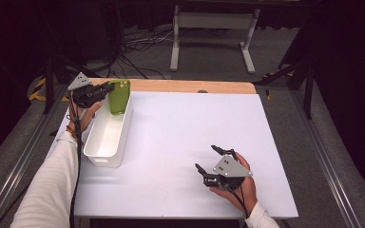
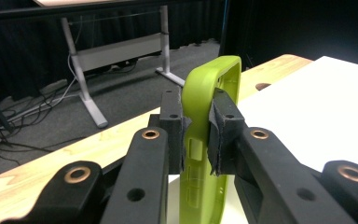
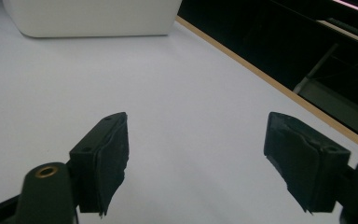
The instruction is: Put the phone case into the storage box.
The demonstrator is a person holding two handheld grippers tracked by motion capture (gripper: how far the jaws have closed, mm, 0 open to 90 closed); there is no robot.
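A green phone case (image 1: 119,96) stands upright over the far end of a white bin (image 1: 105,137) at the table's left. My left gripper (image 1: 105,89) is shut on the case's edge. In the left gripper view the case (image 2: 209,140) is pinched edge-on between the two pads (image 2: 175,126). My right gripper (image 1: 208,157) rests low over the white table near the front right, open, with nothing between its jaws. In the right gripper view its fingertips (image 3: 107,158) stand wide apart above the bare table, with the bin's corner (image 3: 93,18) farther off.
The white table top (image 1: 185,128) has a wooden strip (image 1: 190,86) along its far edge. Beyond it stand a grey metal frame (image 1: 214,33) and loose cables (image 1: 138,45) on the floor. Black rails flank both sides.
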